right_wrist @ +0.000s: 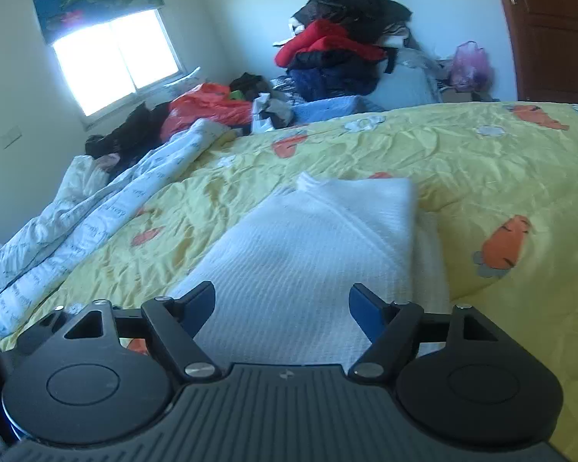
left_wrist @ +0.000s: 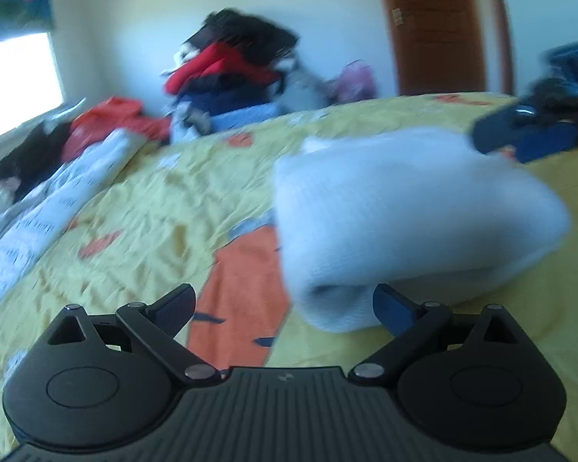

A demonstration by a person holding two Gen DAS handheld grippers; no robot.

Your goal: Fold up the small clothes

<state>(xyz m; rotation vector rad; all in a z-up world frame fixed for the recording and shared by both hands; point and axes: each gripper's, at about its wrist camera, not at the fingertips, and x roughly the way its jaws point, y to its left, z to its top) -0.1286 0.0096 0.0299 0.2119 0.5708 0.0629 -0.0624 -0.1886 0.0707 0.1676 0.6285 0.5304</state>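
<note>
While both my grippers point down over the bed (right_wrist: 481, 161), the folded white knit garment (right_wrist: 308, 254) lies on the yellow sheet printed with orange carrots and small white flowers. From the right wrist view it reaches away from me in a long folded stack, its ribbed top layer smooth, a thicker edge showing along its right side. My right gripper (right_wrist: 282, 304) has its fingers (right_wrist: 200, 302) spread wide; the garment shows between them, but the blue pads do not press on it and nothing is held. From the left wrist view, which is blurred, the same garment (left_wrist: 412, 211) sits ahead and to the right, a soft rounded fold facing me. My left gripper (left_wrist: 283, 306) also has its fingers (left_wrist: 177, 304) wide apart and empty; the right finger stands just beside the garment's near edge, and I cannot tell whether it touches. The right gripper (left_wrist: 520, 138) appears beyond the garment's far right corner. A rumpled white printed duvet (right_wrist: 77, 231) runs along the bed's left side, and a pile of clothes (right_wrist: 339, 46) is heaped against the far wall, between the window (right_wrist: 115, 61) and the brown door (right_wrist: 551, 30).
</note>
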